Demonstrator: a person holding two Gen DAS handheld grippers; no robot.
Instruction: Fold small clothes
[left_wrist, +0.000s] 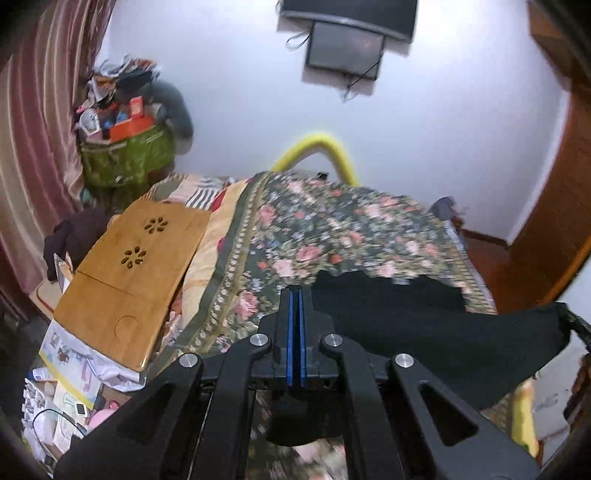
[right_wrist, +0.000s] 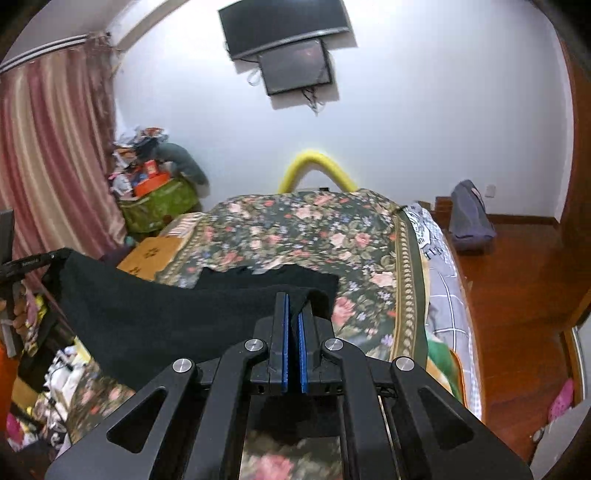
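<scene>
Left wrist view: left gripper (left_wrist: 295, 291) jaws clenched, cloth inside unclear. Black garment (left_wrist: 424, 332) hangs above floral bed (left_wrist: 295, 229). Right gripper (right_wrist: 291, 295) jaws clamp garment corner. Risk: thin pinch slips, fold skews.

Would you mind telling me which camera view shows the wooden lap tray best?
The left wrist view: the wooden lap tray shows whole, flower cutouts and round recess included. In the right wrist view, only its corner peeks out behind the black garment.

Left hand-held gripper (left_wrist: 296, 295) clamped on black garment (left_wrist: 424, 325) above floral bedspread (left_wrist: 314, 229).
</scene>
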